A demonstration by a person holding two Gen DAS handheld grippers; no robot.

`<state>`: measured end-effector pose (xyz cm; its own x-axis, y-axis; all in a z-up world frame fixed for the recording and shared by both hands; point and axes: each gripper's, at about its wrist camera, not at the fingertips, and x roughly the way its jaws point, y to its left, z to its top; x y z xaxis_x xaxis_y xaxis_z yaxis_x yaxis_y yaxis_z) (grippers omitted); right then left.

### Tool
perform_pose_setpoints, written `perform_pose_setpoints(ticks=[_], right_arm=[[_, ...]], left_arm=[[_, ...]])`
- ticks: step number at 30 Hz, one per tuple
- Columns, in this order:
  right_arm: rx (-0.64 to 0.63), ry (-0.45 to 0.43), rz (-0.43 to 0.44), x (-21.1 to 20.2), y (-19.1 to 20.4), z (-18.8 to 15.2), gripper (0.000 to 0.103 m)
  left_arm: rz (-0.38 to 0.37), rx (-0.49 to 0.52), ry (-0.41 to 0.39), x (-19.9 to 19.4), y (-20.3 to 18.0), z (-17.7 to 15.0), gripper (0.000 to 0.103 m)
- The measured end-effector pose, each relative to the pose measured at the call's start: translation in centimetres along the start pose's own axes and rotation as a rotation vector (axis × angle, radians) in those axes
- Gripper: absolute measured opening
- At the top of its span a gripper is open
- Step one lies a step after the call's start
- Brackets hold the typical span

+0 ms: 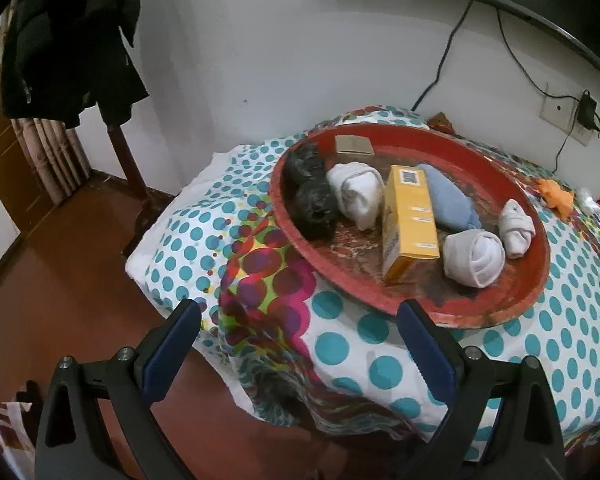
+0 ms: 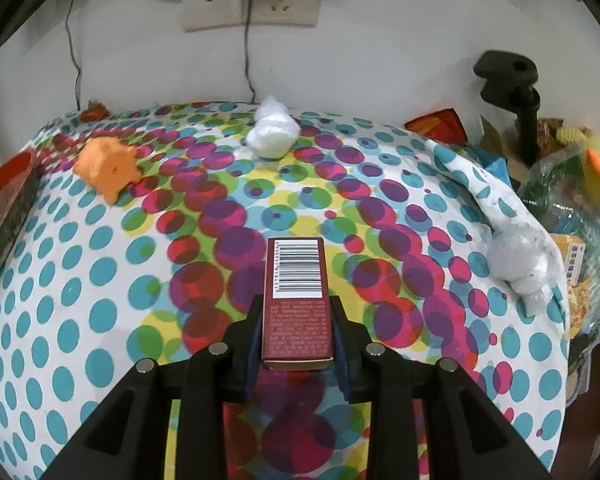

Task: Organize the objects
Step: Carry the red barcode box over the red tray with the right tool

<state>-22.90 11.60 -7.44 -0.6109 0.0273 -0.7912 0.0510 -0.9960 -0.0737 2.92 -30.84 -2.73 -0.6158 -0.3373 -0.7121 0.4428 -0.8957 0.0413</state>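
White wall behind, with a socket (image 2: 252,8) and cords (image 2: 248,56) hanging down to a table under a dotted cloth (image 2: 100,280) in teal, pink and yellow. On the cloth, toward its left end, a round red tray (image 1: 536,288) holding a black bundle (image 1: 310,196) at its left rim, a small tan box (image 1: 354,146) at the back, a white sock roll (image 1: 358,192) beside the bundle, a yellow box (image 1: 410,220) lying lengthwise in the middle, a blue sock roll (image 1: 450,200) just right of it, a white rolled sock (image 1: 474,256) near the front and a smaller knotted one (image 1: 518,228) at the right. Outside the tray, lying on the cloth: an orange toy (image 2: 110,168) toward the back left, a white fluffy wad (image 2: 274,132) at the back by the wall, a crumpled clear plastic ball (image 2: 520,264) at the right edge. Left gripper (image 1: 300,316) hanging over the near table edge short of the tray, jaws wide apart, nothing between them. Right gripper (image 2: 296,340) clamped on a dark red box (image 2: 296,296), barcode end pointing away, held above the middle of the cloth. Dark coat (image 1: 68,36) hanging at far left over a wooden floor (image 1: 60,280)
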Motion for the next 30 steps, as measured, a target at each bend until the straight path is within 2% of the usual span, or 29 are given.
perform_pose_setpoints(ticks=[9, 11, 13, 15, 21, 30], right_arm=[[-0.058, -0.026, 0.049, -2.5, 3.0, 0.1, 0.030], [-0.077, -0.030, 0.073, -3.1, 4.4, 0.1, 0.030], [-0.090, -0.031, 0.105, -3.7, 5.8, -0.1, 0.030], [-0.119, -0.041, 0.126, -4.3, 7.4, -0.2, 0.030], [-0.194, -0.057, 0.197, -5.9, 11.9, -0.7, 0.030], [-0.277, -0.081, 0.293, -8.3, 17.3, -1.1, 0.030]], left_arm=[[-0.033, -0.004, -0.004, 0.2, 1.0, -1.3, 0.100], [-0.051, -0.032, 0.016, 0.7, 1.5, -1.4, 0.100], [-0.039, -0.056, 0.035, 1.2, 2.0, -1.5, 0.100], [-0.017, -0.067, 0.034, 1.3, 2.3, -1.5, 0.100], [-0.051, -0.128, 0.023, 1.0, 3.3, -1.5, 0.101], [-0.042, -0.108, 0.021, 1.1, 3.0, -1.4, 0.101]])
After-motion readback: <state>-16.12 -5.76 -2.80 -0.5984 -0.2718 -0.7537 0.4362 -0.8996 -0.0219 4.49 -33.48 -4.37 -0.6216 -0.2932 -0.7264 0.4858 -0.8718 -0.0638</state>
